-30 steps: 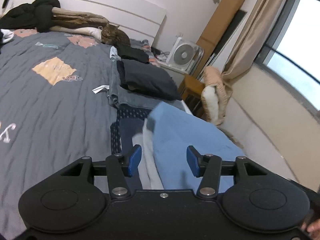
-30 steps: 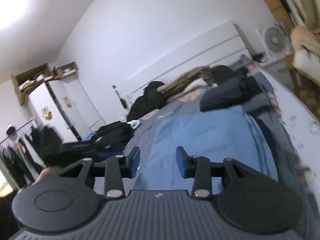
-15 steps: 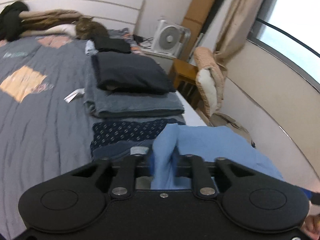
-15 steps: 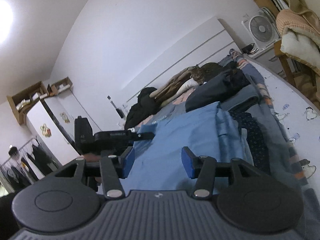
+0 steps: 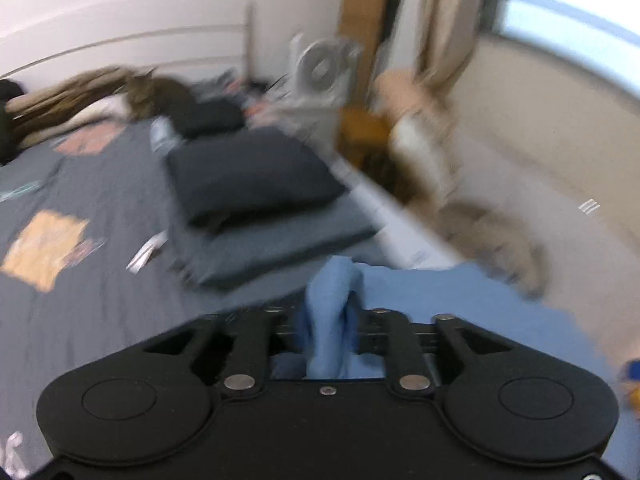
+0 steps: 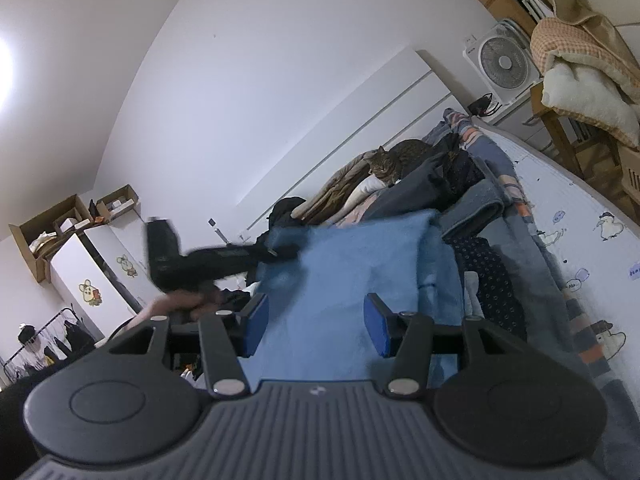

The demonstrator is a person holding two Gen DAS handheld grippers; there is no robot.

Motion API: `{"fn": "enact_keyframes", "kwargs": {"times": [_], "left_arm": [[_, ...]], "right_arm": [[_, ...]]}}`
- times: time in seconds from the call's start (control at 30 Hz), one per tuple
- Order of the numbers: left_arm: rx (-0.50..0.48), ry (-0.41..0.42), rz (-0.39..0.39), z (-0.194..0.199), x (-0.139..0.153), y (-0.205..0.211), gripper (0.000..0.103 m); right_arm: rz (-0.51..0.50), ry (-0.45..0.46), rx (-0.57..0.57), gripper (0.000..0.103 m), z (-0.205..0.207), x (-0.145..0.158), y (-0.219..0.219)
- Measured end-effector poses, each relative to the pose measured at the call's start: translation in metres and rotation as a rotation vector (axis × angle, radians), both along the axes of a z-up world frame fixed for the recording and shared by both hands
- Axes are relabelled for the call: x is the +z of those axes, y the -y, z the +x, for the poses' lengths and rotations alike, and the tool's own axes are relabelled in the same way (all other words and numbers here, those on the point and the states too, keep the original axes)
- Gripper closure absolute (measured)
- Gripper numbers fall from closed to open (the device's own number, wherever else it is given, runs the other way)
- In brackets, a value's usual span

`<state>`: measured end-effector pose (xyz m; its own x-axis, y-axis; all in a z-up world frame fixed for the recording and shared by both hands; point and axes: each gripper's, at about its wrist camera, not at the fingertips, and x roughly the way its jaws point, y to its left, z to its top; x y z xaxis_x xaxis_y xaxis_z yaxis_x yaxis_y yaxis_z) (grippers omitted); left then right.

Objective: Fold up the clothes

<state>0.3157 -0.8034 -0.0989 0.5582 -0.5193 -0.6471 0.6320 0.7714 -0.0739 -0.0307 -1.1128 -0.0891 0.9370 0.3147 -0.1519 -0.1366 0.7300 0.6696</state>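
A light blue garment (image 6: 352, 264) lies spread over the bed's right side and is lifted at its far left corner. My left gripper (image 5: 329, 320) is shut on a bunched fold of the light blue garment (image 5: 330, 296); this view is blurred by motion. In the right wrist view the left gripper (image 6: 224, 260) appears as a dark blurred shape at the cloth's upper left corner, held by a hand (image 6: 176, 304). My right gripper (image 6: 314, 322) stands open over the near part of the cloth, its blue pads (image 6: 254, 318) apart with nothing gripped.
Folded dark clothes (image 5: 248, 184) are stacked on the grey bedspread (image 5: 80, 288) beyond the blue garment. A cat (image 6: 394, 158) lies by the headboard. A fan (image 6: 502, 60) and a chair with blankets (image 6: 588, 80) stand right of the bed. A patterned navy garment (image 6: 486, 276) lies beside the blue one.
My left gripper closed on the blue garment's edge and is lifting it, swinging fast. The right gripper stayed open and tilted slightly, the cloth corner rising in its view.
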Motion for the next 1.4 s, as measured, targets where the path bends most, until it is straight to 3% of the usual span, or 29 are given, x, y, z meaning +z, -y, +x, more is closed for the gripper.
{"fn": "enact_keyframes", "kwargs": {"times": [0.07,0.2,0.3,0.4,0.53,0.63,0.77,1.03,1.13,1.27,1.4], "left_arm": [[0.054,0.002,-0.049,-0.004,-0.002,-0.017,0.053],[0.143,0.008,-0.143,-0.020,0.008,-0.060,0.053],[0.147,-0.011,-0.270,-0.054,0.015,-0.086,0.052],[0.059,-0.107,-0.464,-0.097,0.015,-0.100,0.049],[0.007,-0.243,-0.559,-0.123,-0.019,-0.090,0.048],[-0.024,-0.344,-0.620,-0.141,-0.045,-0.082,0.048],[-0.020,-0.400,-0.663,-0.119,-0.060,-0.078,0.048],[-0.066,-0.440,-0.596,-0.035,-0.051,-0.052,0.048],[-0.052,-0.461,-0.629,0.000,-0.052,-0.046,0.048],[0.004,-0.452,-0.656,0.037,-0.058,-0.045,0.048],[0.118,-0.465,-0.656,0.065,-0.074,-0.044,0.048]], "right_arm": [[-0.002,-0.009,0.003,0.051,0.002,-0.002,0.000],[-0.006,-0.021,0.002,0.051,0.003,-0.003,0.002],[-0.002,-0.020,0.009,0.051,0.004,-0.002,0.001],[-0.015,-0.004,0.040,0.051,0.003,0.002,-0.004],[-0.023,0.025,0.124,0.051,0.002,0.007,-0.016],[-0.059,-0.012,0.163,0.051,0.008,0.001,-0.026],[-0.084,-0.056,0.162,0.052,0.012,-0.009,-0.027],[-0.119,-0.059,0.165,0.052,0.013,-0.020,-0.023],[-0.131,-0.053,0.167,0.052,0.012,-0.020,-0.024],[-0.128,-0.045,0.169,0.052,0.011,-0.022,-0.024],[-0.129,-0.040,0.173,0.052,0.010,-0.024,-0.024]]}}
